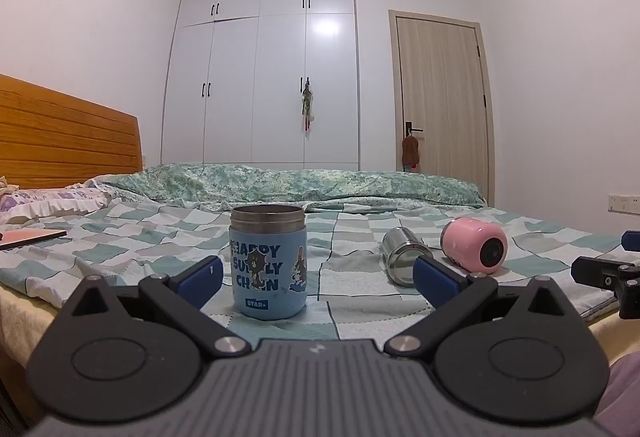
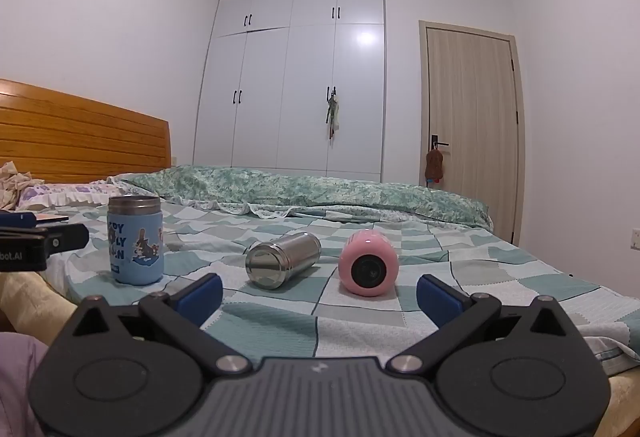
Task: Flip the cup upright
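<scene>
A blue cartoon cup (image 1: 268, 263) stands upright on the checkered bed sheet (image 1: 352, 237); it also shows in the right wrist view (image 2: 135, 241). A steel cup (image 1: 402, 255) (image 2: 282, 259) lies on its side. A pink cup (image 1: 474, 245) (image 2: 368, 263) lies on its side, one round end facing the cameras. My left gripper (image 1: 316, 277) is open and empty, just short of the blue cup. My right gripper (image 2: 318, 295) is open and empty, in front of the steel and pink cups.
A rolled green quilt (image 1: 288, 185) lies across the far side of the bed. A wooden headboard (image 1: 60, 133) and pillow (image 1: 44, 201) are at the left, with a flat pink book (image 1: 28, 237) nearby. A wardrobe (image 1: 264, 77) and door (image 1: 440, 93) stand behind.
</scene>
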Motion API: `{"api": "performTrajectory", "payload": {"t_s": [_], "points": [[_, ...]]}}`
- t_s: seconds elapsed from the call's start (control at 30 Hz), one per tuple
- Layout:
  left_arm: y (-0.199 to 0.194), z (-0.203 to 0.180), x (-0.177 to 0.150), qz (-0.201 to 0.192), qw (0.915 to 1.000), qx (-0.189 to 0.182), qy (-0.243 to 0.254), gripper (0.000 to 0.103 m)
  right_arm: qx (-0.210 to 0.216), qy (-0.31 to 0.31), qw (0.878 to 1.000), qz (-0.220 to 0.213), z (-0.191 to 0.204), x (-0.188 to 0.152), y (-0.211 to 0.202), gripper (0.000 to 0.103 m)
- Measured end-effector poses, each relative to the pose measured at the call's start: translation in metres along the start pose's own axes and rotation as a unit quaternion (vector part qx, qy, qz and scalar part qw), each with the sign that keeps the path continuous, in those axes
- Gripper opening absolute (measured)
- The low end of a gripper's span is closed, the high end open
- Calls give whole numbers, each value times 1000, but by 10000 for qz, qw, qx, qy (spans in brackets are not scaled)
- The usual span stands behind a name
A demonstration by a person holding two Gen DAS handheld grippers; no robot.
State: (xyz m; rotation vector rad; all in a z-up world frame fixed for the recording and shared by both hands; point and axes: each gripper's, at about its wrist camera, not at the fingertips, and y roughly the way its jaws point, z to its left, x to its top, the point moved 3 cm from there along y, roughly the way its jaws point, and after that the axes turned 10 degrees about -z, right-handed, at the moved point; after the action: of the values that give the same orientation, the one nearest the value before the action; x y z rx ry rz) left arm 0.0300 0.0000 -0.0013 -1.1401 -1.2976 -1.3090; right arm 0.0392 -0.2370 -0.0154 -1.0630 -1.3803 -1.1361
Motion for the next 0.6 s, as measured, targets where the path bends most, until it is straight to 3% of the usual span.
{"api": "performTrajectory", "payload": {"t_s": [0.6], "points": [[0, 0, 0, -7, 10000, 5, -9, 103, 1, -16, 10000, -2, 1, 0, -1, 103]]}}
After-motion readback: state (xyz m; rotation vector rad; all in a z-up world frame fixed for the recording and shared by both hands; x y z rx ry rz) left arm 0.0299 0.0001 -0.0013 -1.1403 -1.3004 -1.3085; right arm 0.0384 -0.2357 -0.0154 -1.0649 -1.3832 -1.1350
